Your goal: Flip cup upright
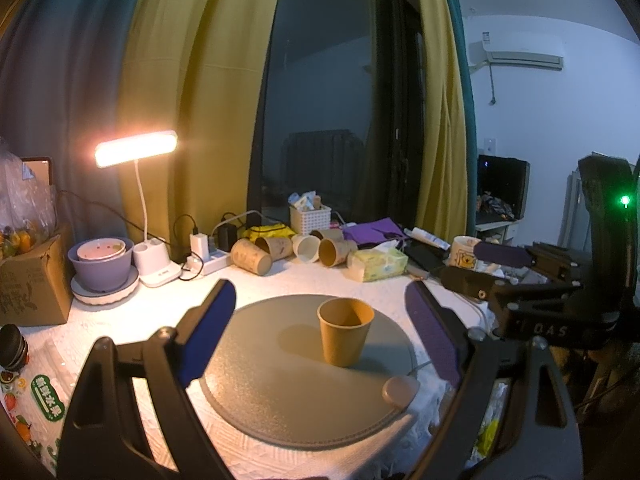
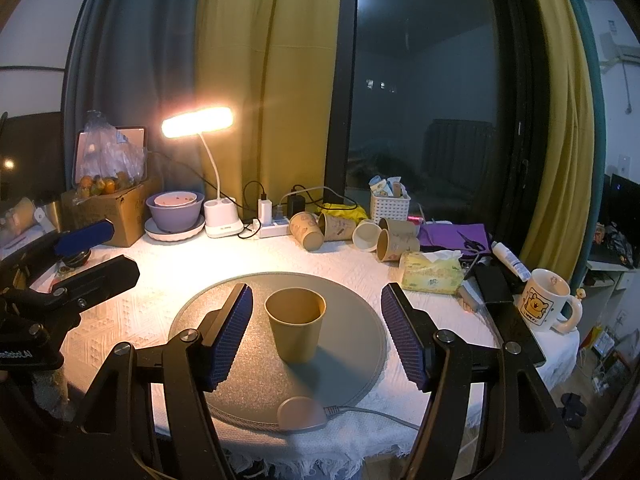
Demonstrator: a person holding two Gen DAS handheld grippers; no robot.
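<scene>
Both grippers, left gripper (image 1: 320,328) and right gripper (image 2: 316,328), hang released with nothing held. Between their spread pads the paper cup (image 2: 295,326) stands mouth-up on the round grey mat (image 2: 352,360), so the flip looks finished; next comes backing away without nudging it. Behind, the white-clothed surface (image 2: 168,276) carries tipped cups (image 2: 352,232), a lit lamp (image 2: 198,121) and a mug (image 2: 546,300) before a dark window.

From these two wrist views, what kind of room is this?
Likely a lived-in bedroom or dorm, not a lab. A cloth-covered table by a curtained window holds a desk lamp, a power strip and a cartoon mug; an air conditioner hangs on the wall.
</scene>
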